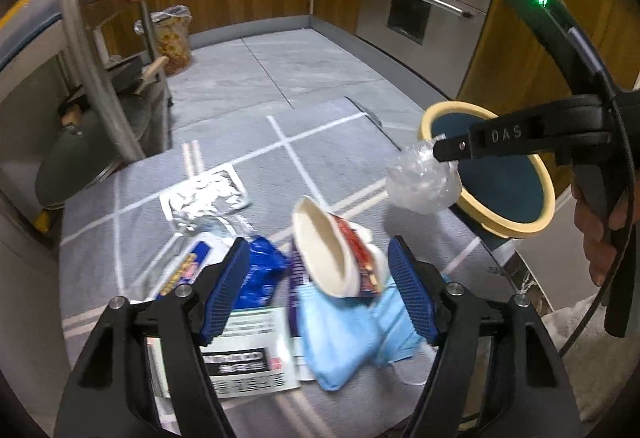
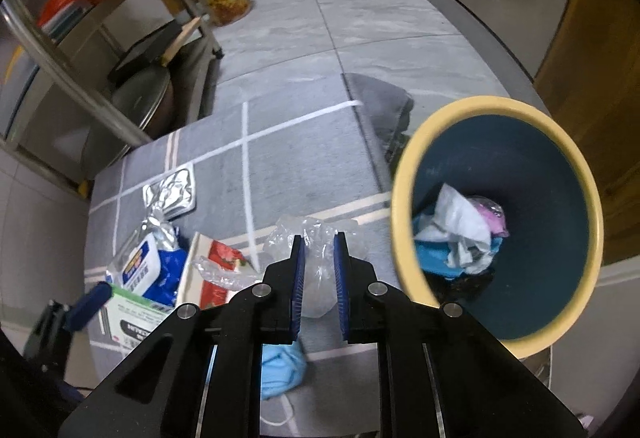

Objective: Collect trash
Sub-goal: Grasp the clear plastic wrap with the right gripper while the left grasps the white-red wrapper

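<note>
The left tongs (image 1: pixel 320 290) hang open above the litter on the grey rug (image 1: pixel 320 142), their blue pads either side of a crushed white paper cup (image 1: pixel 326 250) and a pale blue face mask (image 1: pixel 344 330), touching neither. Left of these lie a crumpled foil wrapper (image 1: pixel 204 198) and a blue-and-white packet (image 1: pixel 260 274), with a printed white box (image 1: pixel 248 354) nearer the camera. The right tongs (image 2: pixel 319 278) are clamped on a crumpled clear plastic bag (image 2: pixel 316 238), held above the rug just left of the bin (image 2: pixel 404 174), whose yellow rim rings a dark blue inside holding white, blue and pink scraps (image 2: pixel 460 234).
</note>
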Motion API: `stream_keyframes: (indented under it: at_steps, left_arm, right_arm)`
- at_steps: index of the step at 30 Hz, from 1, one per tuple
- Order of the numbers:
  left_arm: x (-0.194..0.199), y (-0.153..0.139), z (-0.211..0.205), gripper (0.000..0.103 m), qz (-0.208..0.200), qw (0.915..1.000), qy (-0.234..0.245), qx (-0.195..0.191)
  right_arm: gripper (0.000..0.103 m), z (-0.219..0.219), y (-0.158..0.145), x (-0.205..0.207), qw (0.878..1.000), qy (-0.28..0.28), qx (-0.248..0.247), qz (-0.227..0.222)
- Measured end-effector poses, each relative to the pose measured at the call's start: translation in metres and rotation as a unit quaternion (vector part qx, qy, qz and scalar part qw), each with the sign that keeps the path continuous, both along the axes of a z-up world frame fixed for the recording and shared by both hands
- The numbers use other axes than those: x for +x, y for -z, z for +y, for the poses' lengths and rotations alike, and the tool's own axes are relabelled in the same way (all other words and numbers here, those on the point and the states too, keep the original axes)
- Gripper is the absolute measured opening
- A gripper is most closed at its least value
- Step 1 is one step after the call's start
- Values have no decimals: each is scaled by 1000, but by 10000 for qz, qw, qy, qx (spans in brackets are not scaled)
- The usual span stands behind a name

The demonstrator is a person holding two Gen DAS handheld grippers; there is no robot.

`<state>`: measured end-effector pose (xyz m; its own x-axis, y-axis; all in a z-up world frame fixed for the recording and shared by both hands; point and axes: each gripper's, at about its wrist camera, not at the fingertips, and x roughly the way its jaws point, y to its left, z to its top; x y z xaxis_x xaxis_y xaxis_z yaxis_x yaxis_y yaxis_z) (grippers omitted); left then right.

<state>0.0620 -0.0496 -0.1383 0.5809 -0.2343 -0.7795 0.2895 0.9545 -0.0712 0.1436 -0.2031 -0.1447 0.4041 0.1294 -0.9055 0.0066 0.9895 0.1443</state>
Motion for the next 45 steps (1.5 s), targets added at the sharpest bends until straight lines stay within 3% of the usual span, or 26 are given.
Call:
stream_keyframes:
  at_steps: [1,6,10,20,26,35,45]
  left_arm:
    - [1,2,-3,58,47,10000,19,-12]
    - [11,12,-16,52,206,9998,-18,57]
    - [21,20,-21,39,385,9992,-70,46]
    - [34,34,-26,26,647,9976,-241,83]
    - [36,39,-31,11,730,9970,-190,191]
    - [34,34,-34,5,603,9975,-181,329]
    - [31,-8,-35,4,-50,9998,-115,163]
  right_arm:
    - [15,-4,-1,0,10000,13,-7,-10]
    - [15,-20,-6,-3,10000,39,23,-75]
    - [15,-28,-10,-4,9998,19,-59,-168]
    - [15,-48,-22,-5,9990,-65,-151,-405]
    - [15,-49,-24,-4,9988,-109,-160,-452]
    - [15,-49,-25,-4,9987,-119,-174,-459]
    - [15,-42,-33,-4,9979,-163,-207,-597]
